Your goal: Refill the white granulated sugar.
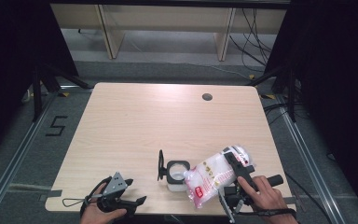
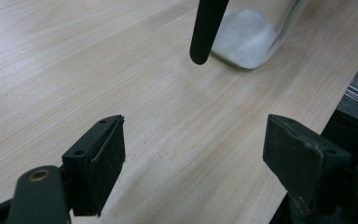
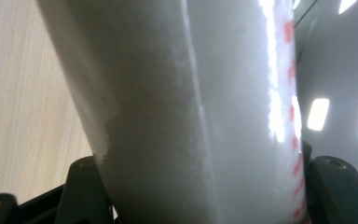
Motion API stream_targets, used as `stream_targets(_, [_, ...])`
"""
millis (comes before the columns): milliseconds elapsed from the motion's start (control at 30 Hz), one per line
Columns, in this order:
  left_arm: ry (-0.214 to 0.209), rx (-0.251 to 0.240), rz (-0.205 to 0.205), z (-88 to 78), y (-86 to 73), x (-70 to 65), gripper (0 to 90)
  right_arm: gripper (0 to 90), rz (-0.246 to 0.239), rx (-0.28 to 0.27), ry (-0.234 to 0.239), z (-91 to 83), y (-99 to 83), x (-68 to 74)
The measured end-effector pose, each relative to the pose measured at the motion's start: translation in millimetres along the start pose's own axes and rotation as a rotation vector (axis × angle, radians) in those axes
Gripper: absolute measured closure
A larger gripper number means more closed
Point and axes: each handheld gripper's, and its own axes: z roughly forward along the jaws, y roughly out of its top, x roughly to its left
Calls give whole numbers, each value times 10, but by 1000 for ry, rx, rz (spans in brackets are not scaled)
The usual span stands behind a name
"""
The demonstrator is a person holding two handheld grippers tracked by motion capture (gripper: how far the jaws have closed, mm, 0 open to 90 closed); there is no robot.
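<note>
Near the counter's front edge: bag clamped in right gripper, tilted over jar — presumably for pouring; left gripper idle, fingers apart.

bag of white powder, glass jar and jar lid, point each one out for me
bag of white powder (image 1: 210, 176), high view, printed front of the bag
glass jar (image 1: 177, 171), high view, open square mouth
jar lid (image 1: 160, 165), high view, black edge of the flipped-up lid

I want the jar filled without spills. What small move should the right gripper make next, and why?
Probably tip the bag a little further: the right gripper holds it slanted, its low end right beside the open jar, which has only a little white powder at the bottom.
</note>
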Motion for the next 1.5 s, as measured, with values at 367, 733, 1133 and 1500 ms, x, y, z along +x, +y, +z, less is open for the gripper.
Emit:
stream_targets(367, [5, 5, 4, -4, 2, 2, 202, 408, -16, 6, 3, -25, 23, -21])
stream_targets(733, [1, 4, 3, -5, 2, 1, 202, 408, -46, -1, -13, -14, 23, -37])
stream_targets(1133, [0, -6, 2, 2, -3, 2, 202, 409, -13, 12, -8, -21, 12, -14])
stream_targets(1500, [4, 5, 4, -4, 3, 1, 203, 409, -24, -23, -29, 3, -8, -32])
